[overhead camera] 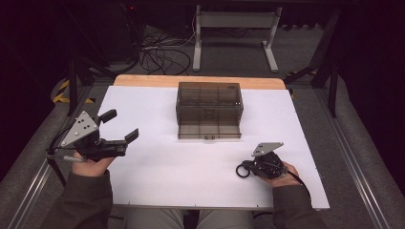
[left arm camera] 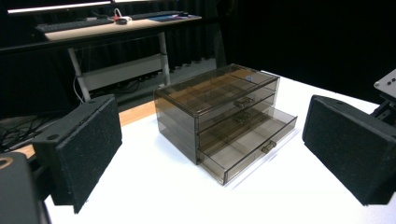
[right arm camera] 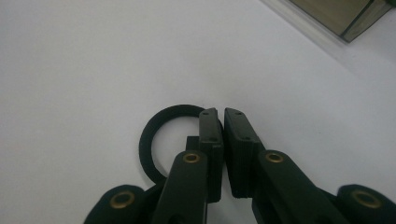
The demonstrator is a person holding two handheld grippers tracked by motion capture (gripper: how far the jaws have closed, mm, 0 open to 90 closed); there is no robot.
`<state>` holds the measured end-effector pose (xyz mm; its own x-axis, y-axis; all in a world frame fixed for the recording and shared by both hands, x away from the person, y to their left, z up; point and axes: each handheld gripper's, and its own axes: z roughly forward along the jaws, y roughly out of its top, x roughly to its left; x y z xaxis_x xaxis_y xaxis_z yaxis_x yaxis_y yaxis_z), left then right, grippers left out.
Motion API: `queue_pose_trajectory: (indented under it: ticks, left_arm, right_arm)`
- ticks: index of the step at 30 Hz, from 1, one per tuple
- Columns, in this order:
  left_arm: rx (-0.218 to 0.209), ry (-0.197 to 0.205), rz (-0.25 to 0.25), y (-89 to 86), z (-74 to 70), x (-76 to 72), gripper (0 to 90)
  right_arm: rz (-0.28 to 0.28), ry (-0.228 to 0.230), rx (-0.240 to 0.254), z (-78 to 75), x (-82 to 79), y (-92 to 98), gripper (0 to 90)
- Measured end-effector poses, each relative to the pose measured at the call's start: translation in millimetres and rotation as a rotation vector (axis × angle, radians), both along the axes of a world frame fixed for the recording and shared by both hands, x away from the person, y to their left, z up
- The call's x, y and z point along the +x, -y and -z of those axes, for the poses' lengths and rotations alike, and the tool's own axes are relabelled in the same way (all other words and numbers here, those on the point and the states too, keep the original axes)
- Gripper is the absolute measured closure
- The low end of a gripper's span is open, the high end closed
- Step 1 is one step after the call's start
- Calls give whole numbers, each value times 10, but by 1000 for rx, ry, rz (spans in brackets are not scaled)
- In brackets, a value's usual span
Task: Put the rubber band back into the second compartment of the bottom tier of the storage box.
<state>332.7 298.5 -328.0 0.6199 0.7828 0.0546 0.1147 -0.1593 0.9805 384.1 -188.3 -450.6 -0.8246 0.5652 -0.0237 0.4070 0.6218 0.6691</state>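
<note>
A smoky see-through drawer box (overhead camera: 209,102) (left arm camera: 210,100) stands at the far middle of the white table (overhead camera: 157,181). Its bottom drawer (overhead camera: 209,132) (left arm camera: 254,144) is pulled out toward me; the two above are pushed in. My left gripper (overhead camera: 120,125) hovers at the table's left, aimed at the box, open, its black pads (left arm camera: 86,149) wide apart with nothing between them. At the near right, my right gripper (overhead camera: 249,168) (right arm camera: 223,114) points left, low over the table. Its jaws are shut on the edge of a thin black ring (overhead camera: 242,170) (right arm camera: 149,135).
A corner of the box (right arm camera: 345,14) sits beyond the right gripper. A wooden strip (overhead camera: 143,80) edges the table's far side. Past it are a white desk frame (overhead camera: 234,28) and floor cables (overhead camera: 162,57). Metal rails run along both sides.
</note>
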Motion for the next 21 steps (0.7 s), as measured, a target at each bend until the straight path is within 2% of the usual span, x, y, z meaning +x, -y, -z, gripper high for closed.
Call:
queue_pose_trajectory:
  ticks: [10, 16, 21]
  left_arm:
    - [3, -1, 1, 1, 0, 1, 55]
    - [3, -1, 2, 11, 1, 0, 55]
    - [2, -1, 1, 11, 3, 1, 55]
  right_arm:
    - [20, 28, 32, -34, 4, -9, 862]
    - [35, 46, 68, -56, 7, -57, 862]
    - [41, 54, 75, -58, 16, -96, 862]
